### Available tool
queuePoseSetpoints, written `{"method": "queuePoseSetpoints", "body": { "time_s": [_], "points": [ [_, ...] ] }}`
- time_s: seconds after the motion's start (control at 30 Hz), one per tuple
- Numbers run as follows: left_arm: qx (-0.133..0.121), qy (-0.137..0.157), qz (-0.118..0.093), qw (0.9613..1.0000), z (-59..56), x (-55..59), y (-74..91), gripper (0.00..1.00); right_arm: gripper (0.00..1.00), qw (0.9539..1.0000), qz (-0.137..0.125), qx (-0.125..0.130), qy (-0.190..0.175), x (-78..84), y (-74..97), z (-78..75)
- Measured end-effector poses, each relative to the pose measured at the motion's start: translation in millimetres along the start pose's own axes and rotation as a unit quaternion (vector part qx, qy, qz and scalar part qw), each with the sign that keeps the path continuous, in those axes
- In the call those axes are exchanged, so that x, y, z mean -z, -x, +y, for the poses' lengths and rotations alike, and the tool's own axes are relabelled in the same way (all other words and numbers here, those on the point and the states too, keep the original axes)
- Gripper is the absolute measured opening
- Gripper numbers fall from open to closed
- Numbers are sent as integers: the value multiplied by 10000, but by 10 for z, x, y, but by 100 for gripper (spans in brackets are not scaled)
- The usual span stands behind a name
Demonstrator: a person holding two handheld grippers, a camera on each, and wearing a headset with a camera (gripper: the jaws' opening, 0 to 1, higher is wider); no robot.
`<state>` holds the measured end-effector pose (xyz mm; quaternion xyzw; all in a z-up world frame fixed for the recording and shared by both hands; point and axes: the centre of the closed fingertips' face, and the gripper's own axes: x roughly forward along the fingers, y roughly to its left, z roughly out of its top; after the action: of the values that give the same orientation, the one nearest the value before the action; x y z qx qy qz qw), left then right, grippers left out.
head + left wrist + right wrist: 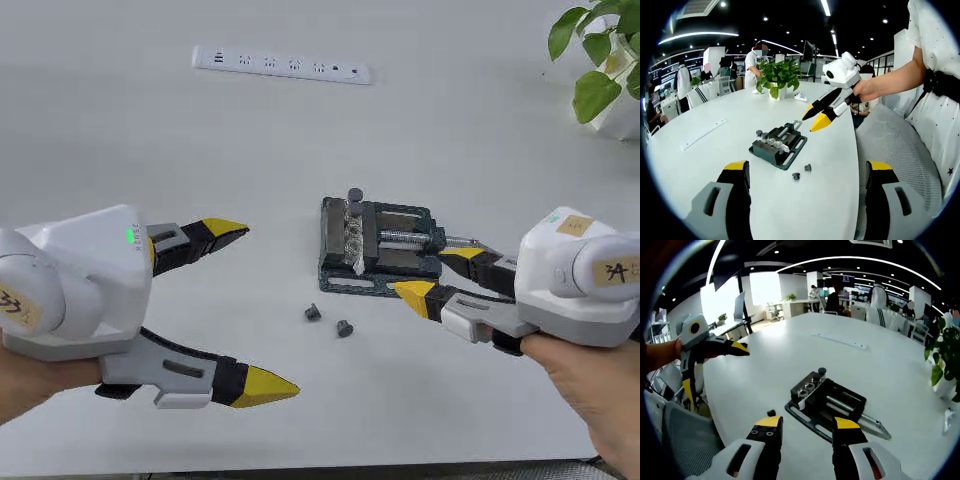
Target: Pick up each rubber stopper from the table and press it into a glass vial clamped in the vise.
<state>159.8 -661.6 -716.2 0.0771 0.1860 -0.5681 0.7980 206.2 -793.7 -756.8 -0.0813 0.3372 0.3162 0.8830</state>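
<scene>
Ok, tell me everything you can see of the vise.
The vise is small, dark and metal-looking, sitting flat on the white table. It has a slotted base plate and a bright screw pointing toward the right gripper, which appears to hover clear of it. A row of glass vials stands clamped in its jaws; the far one carries a dark stopper.

You're in an open-plan office — you work at a broad white desk [120,150] with a power strip [281,64] and a potted plant [780,76], under long ceiling lights [826,7], with people [752,62] at other desks [795,302] beyond.
</scene>
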Motion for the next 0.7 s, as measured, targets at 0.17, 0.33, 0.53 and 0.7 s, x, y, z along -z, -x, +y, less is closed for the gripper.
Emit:
{"method": "queuePoseSetpoints", "body": {
  "time_s": [0.17, 0.33, 0.53, 0.7],
  "points": [
    [7, -1, 8, 10000, -25, 17, 9, 96, 38, 9999, -1, 50, -132, 93, 7, 39],
    [9, -1, 30, 10000, -48, 36, 23, 96, 39, 9998, 18, 41, -192, 165, -4, 94],
    [-7, 25, 20, 10000, -58, 48, 36, 95, 40, 9997, 57, 14, -235, 288, -89, 239],
    [-8, 51, 16, 10000, -68, 65, 37, 95, 36, 9996, 86, 43, -268, 362, -158, 322]
  ]
}}
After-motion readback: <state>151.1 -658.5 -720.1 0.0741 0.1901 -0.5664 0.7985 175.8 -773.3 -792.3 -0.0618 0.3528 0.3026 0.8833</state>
